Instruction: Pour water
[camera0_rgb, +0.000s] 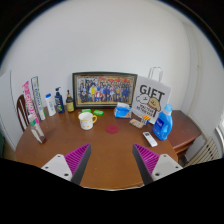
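My gripper hangs over the near part of a round wooden table, its two fingers spread wide with pink pads showing and nothing between them. Well beyond the fingers stands a white mug left of centre. A small red cup or lid lies ahead of the fingers near the middle. A blue bottle stands to the right, beyond the right finger. I see no water stream.
At the back a framed group photo leans on the wall beside a white "GIFT" bag. Several bottles stand at the left, with a pink box. A blue container and small items lie between.
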